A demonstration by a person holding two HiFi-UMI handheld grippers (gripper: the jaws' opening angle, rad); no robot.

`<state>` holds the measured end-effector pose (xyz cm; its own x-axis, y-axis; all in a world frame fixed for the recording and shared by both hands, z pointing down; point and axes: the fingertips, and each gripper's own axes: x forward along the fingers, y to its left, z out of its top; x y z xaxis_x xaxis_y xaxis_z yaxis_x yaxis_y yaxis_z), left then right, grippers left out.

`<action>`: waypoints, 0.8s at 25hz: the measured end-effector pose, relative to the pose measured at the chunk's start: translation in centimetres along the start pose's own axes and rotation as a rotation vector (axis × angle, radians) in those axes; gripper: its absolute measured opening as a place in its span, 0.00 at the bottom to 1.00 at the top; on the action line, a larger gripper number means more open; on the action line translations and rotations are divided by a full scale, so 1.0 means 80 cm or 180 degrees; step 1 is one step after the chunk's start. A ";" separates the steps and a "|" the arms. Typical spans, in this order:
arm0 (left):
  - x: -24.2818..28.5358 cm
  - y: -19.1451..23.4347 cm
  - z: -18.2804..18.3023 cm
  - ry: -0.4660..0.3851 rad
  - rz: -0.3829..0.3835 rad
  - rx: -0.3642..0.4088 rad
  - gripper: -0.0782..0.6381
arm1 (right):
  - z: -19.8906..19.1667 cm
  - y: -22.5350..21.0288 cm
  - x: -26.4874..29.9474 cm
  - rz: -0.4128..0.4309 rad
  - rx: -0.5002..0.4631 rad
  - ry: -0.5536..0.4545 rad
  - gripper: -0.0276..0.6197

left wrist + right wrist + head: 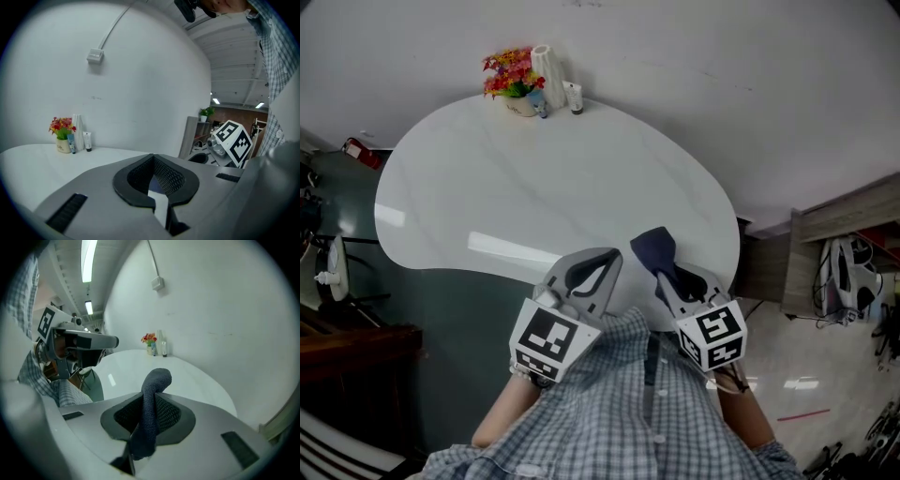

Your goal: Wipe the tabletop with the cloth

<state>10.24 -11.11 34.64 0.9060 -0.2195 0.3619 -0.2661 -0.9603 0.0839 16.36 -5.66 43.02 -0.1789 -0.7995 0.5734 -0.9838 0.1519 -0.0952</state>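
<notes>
The white oval tabletop lies ahead of me and below both grippers. My right gripper hovers over the near right edge, shut on a dark blue cloth that sticks out past its tips. In the right gripper view the cloth runs up between the closed jaws and curls over above my right gripper. My left gripper is beside it at the near edge. Its jaws meet at the tips with nothing between them, as the left gripper view shows at my left gripper.
A pot of red flowers, a white vase and a small tube stand at the table's far edge against the white wall. A wooden cabinet stands to the right. Dark green floor shows at the near left.
</notes>
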 end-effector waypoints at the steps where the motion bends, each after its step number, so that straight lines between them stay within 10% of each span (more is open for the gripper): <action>1: 0.002 -0.007 0.001 -0.0003 -0.0024 0.0023 0.12 | 0.005 -0.003 -0.008 -0.0047 0.0018 -0.0071 0.14; 20: 0.011 -0.073 0.007 -0.0014 -0.0102 0.0241 0.12 | 0.026 -0.029 -0.098 -0.0317 0.0040 -0.0580 0.14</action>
<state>12.76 -5.75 33.93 0.9151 -0.1891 0.3562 -0.2116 -0.9770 0.0249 20.03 -0.92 37.08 -0.0785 -0.9023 0.4239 -0.9966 0.0604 -0.0561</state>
